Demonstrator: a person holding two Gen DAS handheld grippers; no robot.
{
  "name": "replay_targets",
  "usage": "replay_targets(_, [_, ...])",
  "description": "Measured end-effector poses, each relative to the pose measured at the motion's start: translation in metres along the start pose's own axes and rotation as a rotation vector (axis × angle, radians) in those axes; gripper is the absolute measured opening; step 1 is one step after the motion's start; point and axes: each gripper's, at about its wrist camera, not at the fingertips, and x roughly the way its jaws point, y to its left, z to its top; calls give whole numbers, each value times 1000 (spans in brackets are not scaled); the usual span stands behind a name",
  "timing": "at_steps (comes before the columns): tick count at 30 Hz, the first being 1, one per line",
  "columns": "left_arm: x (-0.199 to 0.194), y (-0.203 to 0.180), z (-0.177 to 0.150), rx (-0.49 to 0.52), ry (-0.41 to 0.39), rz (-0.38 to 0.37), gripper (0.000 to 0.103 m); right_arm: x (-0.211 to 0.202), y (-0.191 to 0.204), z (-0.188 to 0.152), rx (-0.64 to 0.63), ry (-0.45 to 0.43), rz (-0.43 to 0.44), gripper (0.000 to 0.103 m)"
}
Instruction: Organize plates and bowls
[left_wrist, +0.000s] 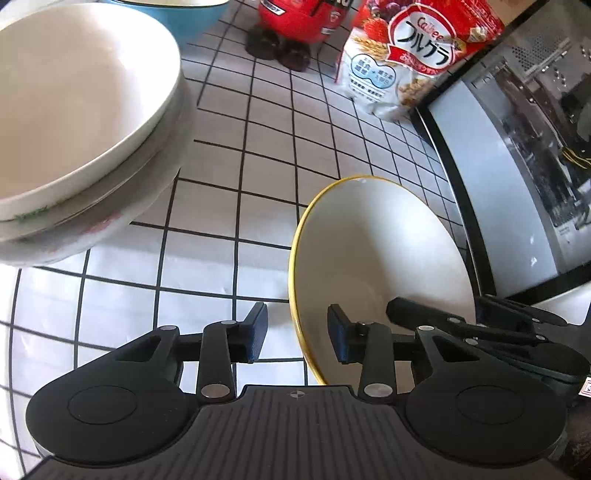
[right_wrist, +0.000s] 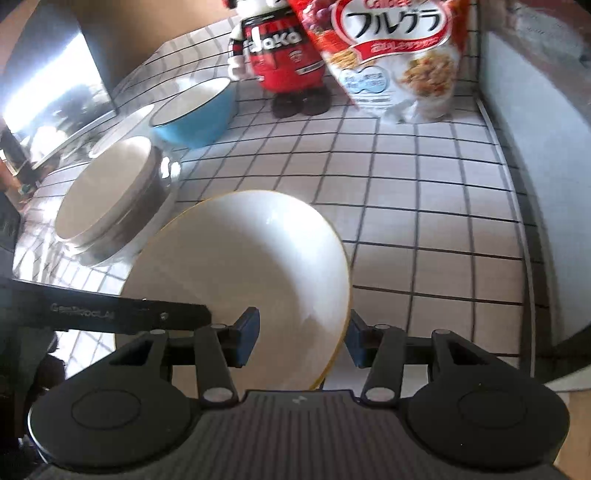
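Observation:
A white bowl with a yellow rim (left_wrist: 369, 251) (right_wrist: 240, 258) is tilted on its side above the grid tablecloth, mouth turned toward the stack. My right gripper (right_wrist: 301, 336) is shut on its wall, one pad inside and one outside; its fingers (left_wrist: 417, 317) show at the bowl's right side. My left gripper (left_wrist: 298, 334) is open, with the bowl's near rim passing between its pads and a gap on each side. A stack of white bowls (left_wrist: 74, 110) (right_wrist: 103, 192) stands to the left. Behind that stack sits a blue bowl (left_wrist: 184, 22) (right_wrist: 199, 118).
A red and white cereal bag (left_wrist: 406, 55) (right_wrist: 399, 55) and a red figure (left_wrist: 303, 18) (right_wrist: 280, 55) stand at the back. A shiny appliance with a dark frame (left_wrist: 517, 166) borders the right side. The black-lined tablecloth (left_wrist: 240, 147) covers the counter.

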Motion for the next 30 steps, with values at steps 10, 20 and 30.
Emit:
replay_targets(10, [1, -14, 1, 13, 1, 15, 39, 1, 2, -2, -47, 4, 44, 49])
replay_targets(20, [-5, -21, 12, 55, -1, 26, 41, -2, 2, 6, -50, -31, 38, 49])
replay_targets(30, [2, -18, 38, 59, -46, 23, 45, 11, 1, 35, -71, -81, 0, 49])
